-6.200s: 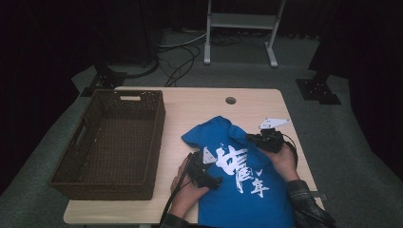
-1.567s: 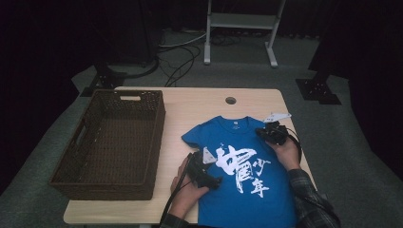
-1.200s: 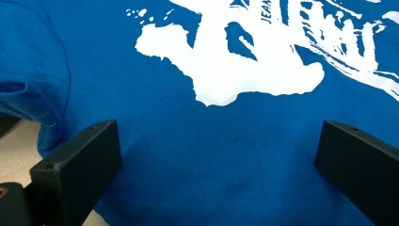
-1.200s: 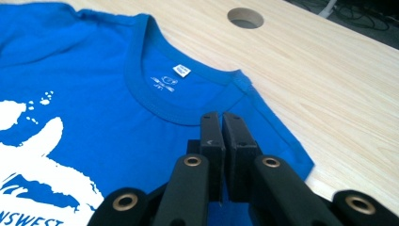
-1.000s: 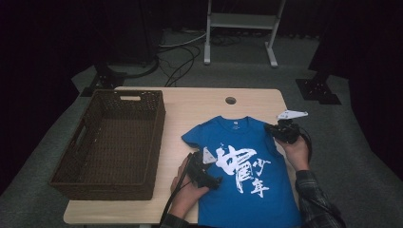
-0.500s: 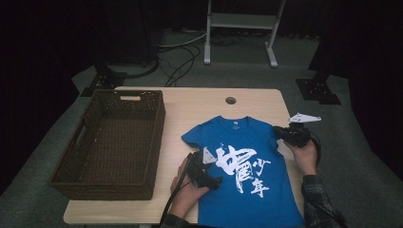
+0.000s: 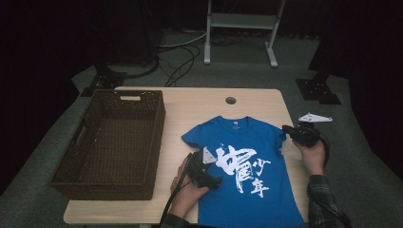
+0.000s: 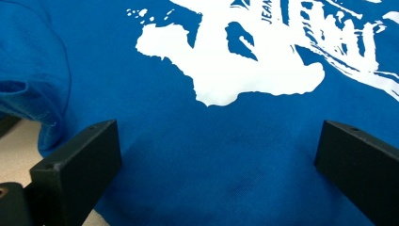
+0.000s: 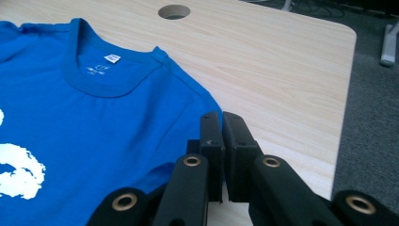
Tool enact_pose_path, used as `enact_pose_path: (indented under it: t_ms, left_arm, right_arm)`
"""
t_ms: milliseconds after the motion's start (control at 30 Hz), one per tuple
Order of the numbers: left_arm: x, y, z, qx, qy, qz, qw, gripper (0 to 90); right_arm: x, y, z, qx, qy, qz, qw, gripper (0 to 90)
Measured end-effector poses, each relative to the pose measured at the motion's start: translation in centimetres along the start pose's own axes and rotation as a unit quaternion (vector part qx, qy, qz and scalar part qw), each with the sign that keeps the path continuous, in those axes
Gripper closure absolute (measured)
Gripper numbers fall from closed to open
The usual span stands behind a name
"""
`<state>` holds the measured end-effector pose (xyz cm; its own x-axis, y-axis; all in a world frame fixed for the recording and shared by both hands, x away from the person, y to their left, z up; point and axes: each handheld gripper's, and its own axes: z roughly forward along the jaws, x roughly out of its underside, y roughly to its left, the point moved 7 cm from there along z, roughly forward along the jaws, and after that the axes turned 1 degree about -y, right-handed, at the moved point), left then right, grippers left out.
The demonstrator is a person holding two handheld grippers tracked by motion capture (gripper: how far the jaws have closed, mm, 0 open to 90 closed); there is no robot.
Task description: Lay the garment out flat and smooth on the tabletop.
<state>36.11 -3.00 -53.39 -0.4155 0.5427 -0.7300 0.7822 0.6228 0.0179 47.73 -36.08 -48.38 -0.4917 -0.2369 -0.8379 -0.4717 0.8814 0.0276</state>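
Observation:
A blue T-shirt [image 7: 247, 161] with a white print lies spread flat, front up, on the wooden table [image 7: 199, 111]. My left gripper [image 7: 214, 179] rests on the shirt's lower left part, jaws wide open over the cloth [image 8: 216, 155], gripping nothing. At the outer edge of the shirt's right sleeve [image 7: 278, 137], close to the table's right side, is my right gripper [image 7: 286, 129]. Its jaws are pressed together [image 9: 221, 122], the sleeve [image 9: 183, 117] touches their left side, and no cloth shows between them.
A dark wicker basket [image 7: 154, 137] stands empty on the table's left half. A round cable hole [image 7: 231, 100] sits near the far edge. Bare wood lies beyond the collar [image 9: 101, 82]. Grey carpet [image 7: 361, 156] starts right of the table's edge.
The shirt went from bunched to spread flat. Over the last second my right gripper, still shut, slid rightward to the sleeve's outer edge. The left gripper stayed put.

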Motion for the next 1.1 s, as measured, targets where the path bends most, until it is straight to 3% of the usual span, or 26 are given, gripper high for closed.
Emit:
enact_pose_path:
  t_ms: [533,800,1100]
  left_arm:
    - [0.0,0.0,0.0,0.000,-0.001,-0.001,1.0000,0.8]
    - [0.0,0.0,0.1,0.000,-0.001,-0.002,1.0000,0.8]
    - [0.0,0.0,0.0,0.000,0.000,-0.001,1.0000,0.8]
  right_arm:
    - [0.2,-1.9,-0.8,0.031,-0.011,0.025,0.9991,83.9]
    - [-0.6,-0.9,-1.0,-0.003,-0.023,0.033,0.9992,60.1]
    - [-0.8,1.7,-1.0,-0.043,-0.009,0.009,0.9990,27.6]
